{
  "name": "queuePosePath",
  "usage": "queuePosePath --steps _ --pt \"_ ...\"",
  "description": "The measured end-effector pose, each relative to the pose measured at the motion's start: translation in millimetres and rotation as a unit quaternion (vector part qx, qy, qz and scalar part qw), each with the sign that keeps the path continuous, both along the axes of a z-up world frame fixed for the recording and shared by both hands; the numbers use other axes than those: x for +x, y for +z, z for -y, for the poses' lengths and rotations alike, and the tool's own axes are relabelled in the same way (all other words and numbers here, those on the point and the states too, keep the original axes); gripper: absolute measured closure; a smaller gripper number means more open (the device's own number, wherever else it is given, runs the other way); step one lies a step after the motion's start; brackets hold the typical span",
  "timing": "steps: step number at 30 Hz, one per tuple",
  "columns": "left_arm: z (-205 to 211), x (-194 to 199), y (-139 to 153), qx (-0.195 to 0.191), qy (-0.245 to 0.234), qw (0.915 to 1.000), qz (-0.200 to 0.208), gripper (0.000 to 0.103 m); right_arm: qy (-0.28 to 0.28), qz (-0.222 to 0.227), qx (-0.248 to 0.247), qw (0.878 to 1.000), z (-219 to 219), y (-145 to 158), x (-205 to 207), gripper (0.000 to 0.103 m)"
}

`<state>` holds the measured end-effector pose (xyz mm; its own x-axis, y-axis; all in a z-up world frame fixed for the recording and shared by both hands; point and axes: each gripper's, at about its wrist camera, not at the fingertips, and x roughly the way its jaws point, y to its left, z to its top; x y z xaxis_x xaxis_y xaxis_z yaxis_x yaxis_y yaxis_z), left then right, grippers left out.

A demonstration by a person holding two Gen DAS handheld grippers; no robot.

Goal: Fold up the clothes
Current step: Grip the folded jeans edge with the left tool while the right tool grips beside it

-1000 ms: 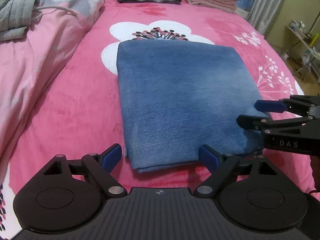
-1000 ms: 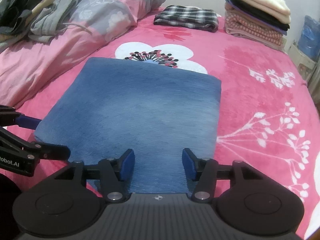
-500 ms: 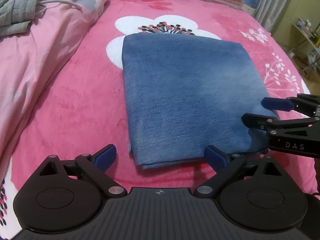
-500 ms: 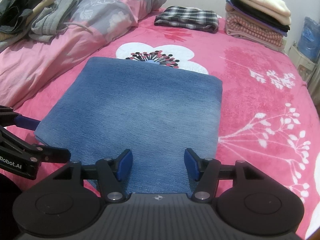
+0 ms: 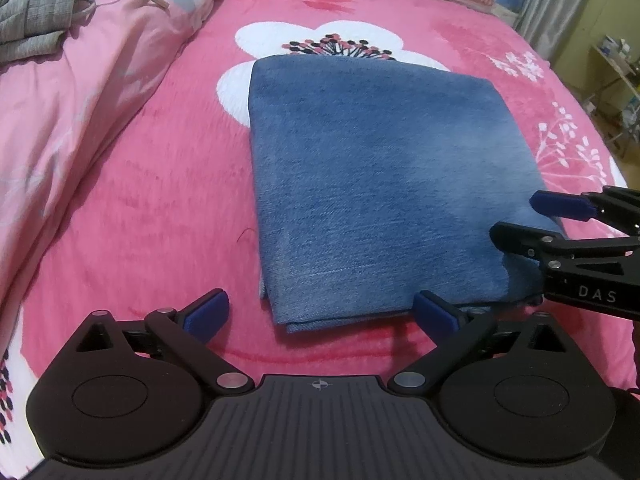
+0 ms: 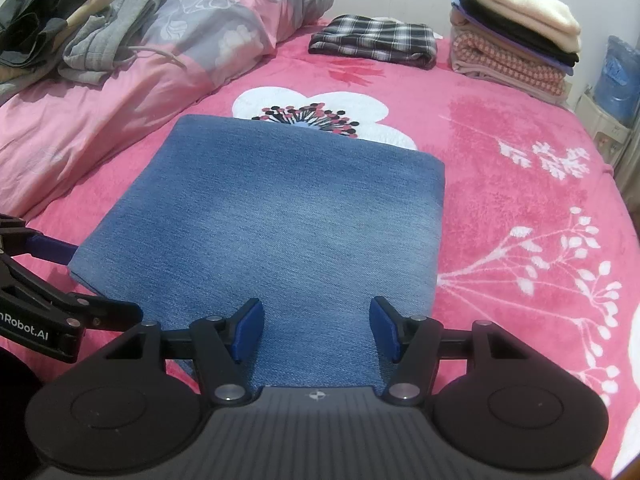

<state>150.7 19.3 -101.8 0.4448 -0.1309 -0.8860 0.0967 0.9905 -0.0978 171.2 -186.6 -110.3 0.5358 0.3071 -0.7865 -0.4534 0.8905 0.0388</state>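
The folded denim garment (image 5: 372,184) lies flat on the bed (image 5: 160,208), left gripper (image 5: 320,314) opening, right gripper (image 6: 316,330) apart, neither holding it; a careless withdrawal could snag its near edge and spoil the fold

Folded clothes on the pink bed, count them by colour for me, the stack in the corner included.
Blue: 1, the denim piece
Black and white check: 1
Cream: 1
Black: 1
Pink check: 1
Total: 5 that can be told apart; a thin purple layer also shows in the stack.
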Motion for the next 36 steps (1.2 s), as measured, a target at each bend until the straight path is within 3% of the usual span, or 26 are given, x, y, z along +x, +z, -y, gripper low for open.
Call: queuePosePath --steps 18,22,26,30,33,36 --pt "0 1 -3 0.006 0.000 0.9999 -0.013 0.001 -0.003 0.006 0.002 1.000 -1 -1 -3 0.040" --pt "-3 -1 4 0.001 0.005 1.0000 0.002 0.002 -0.003 0.005 0.004 1.000 0 -1 -2 0.040" --pt "-17 -3 18 -0.034 0.026 0.9984 0.037 0.002 -0.006 0.000 0.010 1.000 4 5 0 0.039" --pt "-37 10 26 -0.091 0.048 0.9932 0.053 0.002 -0.050 0.008 0.059 0.997 25 22 3 0.039" --pt "-51 29 18 -0.141 0.067 0.9870 0.038 0.002 -0.104 -0.020 0.130 0.986 59 23 13 0.039" --pt "-62 45 2 -0.177 0.091 0.9799 0.013 0.002 -0.150 -0.064 0.196 0.967 94 14 32 0.039"
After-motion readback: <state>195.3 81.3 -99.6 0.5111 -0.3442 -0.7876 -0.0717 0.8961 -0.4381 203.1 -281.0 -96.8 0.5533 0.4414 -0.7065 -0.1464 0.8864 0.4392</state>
